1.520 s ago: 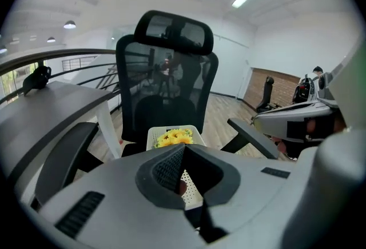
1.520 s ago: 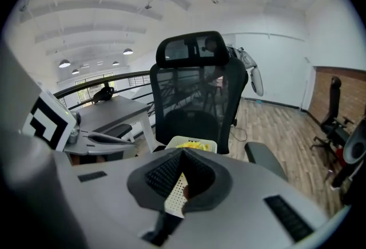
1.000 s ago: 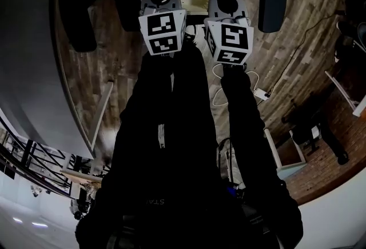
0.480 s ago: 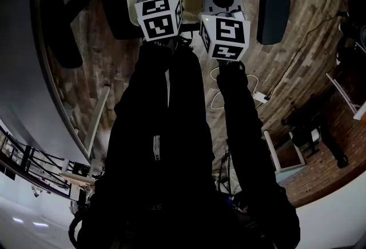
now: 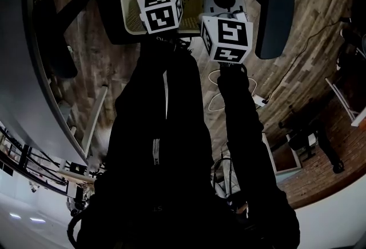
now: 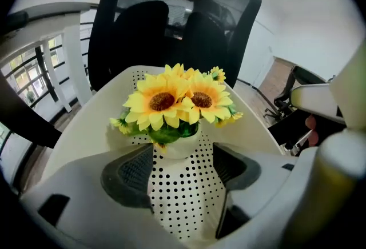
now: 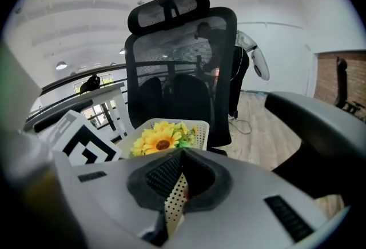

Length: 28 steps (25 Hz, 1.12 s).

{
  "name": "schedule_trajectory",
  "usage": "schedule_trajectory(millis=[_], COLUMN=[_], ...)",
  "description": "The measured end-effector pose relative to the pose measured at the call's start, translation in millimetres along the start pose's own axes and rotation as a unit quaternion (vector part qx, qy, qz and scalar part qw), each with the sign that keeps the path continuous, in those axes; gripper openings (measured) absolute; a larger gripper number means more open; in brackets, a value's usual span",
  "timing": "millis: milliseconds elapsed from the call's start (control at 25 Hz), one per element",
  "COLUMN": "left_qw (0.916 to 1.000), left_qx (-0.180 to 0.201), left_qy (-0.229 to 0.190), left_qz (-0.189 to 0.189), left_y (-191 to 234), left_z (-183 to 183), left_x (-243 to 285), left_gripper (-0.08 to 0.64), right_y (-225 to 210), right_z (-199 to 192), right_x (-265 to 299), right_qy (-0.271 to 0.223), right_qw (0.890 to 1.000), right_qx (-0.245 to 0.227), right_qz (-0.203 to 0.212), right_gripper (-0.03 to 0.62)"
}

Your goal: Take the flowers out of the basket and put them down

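Flowers (image 6: 177,102) in basket (image 6: 86,128), stems hidden under blooms.

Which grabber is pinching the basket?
The right gripper: its jaws are closed on the dotted wall of the basket. The left gripper has its jaws apart, pointing at the sunflowers.

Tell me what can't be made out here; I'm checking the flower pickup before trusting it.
- Stems: in the left gripper view, the sunflowers cover them above the white pot.
- Left tool tips: in the head view, its marker cube covers them.
- Basket far rim: in the head view, it is cut off by the top edge.
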<state>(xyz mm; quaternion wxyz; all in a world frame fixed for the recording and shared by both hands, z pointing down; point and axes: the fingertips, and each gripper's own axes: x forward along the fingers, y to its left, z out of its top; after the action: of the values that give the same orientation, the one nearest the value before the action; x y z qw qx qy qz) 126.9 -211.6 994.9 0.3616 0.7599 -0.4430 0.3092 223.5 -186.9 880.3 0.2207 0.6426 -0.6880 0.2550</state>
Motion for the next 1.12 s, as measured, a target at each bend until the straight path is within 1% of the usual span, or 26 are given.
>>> schedule_trajectory(millis=[40, 80, 280, 400, 520, 640, 720, 880, 1000, 1080, 1120], left_qw=[1.0000, 1.0000, 0.9998, 0.9996, 0.9994, 0.9986, 0.9977, 0.9966, 0.9929, 0.9893, 0.9885], left_qx=[-0.002, -0.005, -0.012, -0.008, -0.002, 0.002, 0.012, 0.023, 0.041, 0.053, 0.057], left_qy=[0.004, 0.005, 0.001, -0.013, -0.026, -0.048, -0.063, -0.070, -0.103, -0.129, -0.134], left_qz=[0.002, 0.004, 0.017, 0.023, 0.025, 0.021, 0.023, 0.035, 0.043, 0.042, 0.040], left_y=[1, 3, 10, 13, 15, 14, 13, 19, 21, 18, 17], left_z=[-2, -4, -6, -1, 3, 8, 12, 14, 24, 33, 36], left_x=[6, 12, 31, 37, 51, 68, 77, 88, 95, 99, 101], left_gripper=[0.329, 0.344, 0.391, 0.420, 0.496, 0.532, 0.548, 0.555, 0.555, 0.555, 0.555], right_y=[-2, -4, -10, -10, -9, -9, -8, -9, -15, -19, -20], right_z=[-1, -1, -5, -4, -4, -6, -6, -5, -5, -5, -5], right_x=[2, 5, 13, 16, 23, 29, 33, 37, 39, 40, 41], right_qy=[0.001, 0.002, 0.003, 0.003, 0.004, 0.005, 0.005, -0.001, -0.005, -0.009, -0.011], right_qw=[1.000, 1.000, 1.000, 1.000, 1.000, 1.000, 1.000, 1.000, 1.000, 1.000, 1.000], right_qx=[0.000, 0.000, -0.002, -0.001, 0.003, 0.003, 0.001, 0.001, 0.004, 0.005, 0.006], right_qz=[0.001, 0.001, 0.005, 0.006, 0.009, 0.016, 0.019, 0.024, 0.024, 0.024, 0.023], right_gripper=[0.012, 0.012, 0.012, 0.012, 0.012, 0.012, 0.012, 0.012, 0.012, 0.012, 0.012])
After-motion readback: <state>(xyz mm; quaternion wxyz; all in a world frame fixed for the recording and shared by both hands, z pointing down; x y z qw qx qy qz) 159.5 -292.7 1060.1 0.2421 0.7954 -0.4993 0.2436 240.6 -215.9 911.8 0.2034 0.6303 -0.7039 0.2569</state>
